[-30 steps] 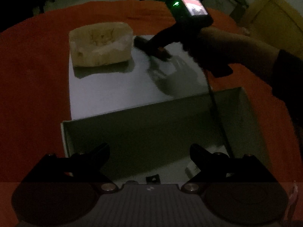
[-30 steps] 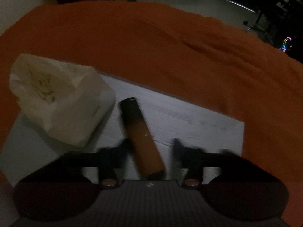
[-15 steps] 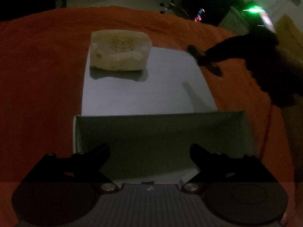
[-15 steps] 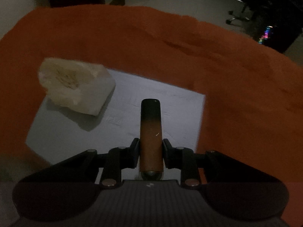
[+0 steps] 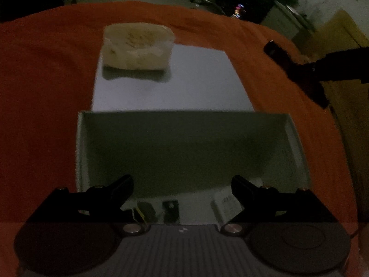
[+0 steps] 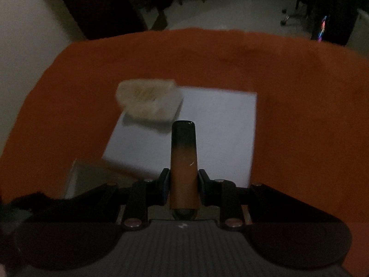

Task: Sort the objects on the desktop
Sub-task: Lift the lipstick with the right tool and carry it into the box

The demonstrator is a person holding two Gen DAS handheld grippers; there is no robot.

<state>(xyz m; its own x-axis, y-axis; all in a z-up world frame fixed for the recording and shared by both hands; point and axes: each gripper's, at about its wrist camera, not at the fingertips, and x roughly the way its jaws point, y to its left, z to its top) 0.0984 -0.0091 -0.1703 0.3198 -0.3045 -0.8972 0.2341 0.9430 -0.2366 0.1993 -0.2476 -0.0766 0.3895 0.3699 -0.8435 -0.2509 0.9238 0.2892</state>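
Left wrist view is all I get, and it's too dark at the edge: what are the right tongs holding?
Observer: A slim stick, orange with a black tip, clamped by the right tongs near its rounded end.
Operator: Anything touching its tip?
Observer: No. It points free, seen against the white lid, just below the whitish bag in the picture.
Operator: Does that view see the box?
Observer: Only a corner of the open box, at lower left.

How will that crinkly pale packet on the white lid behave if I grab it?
The pale packet looks like wrinkled, puffy plastic wrap, so probably soft and light. It may crush or slip between pads. It sits broad and low on the white lid, so tipping seems unlikely.
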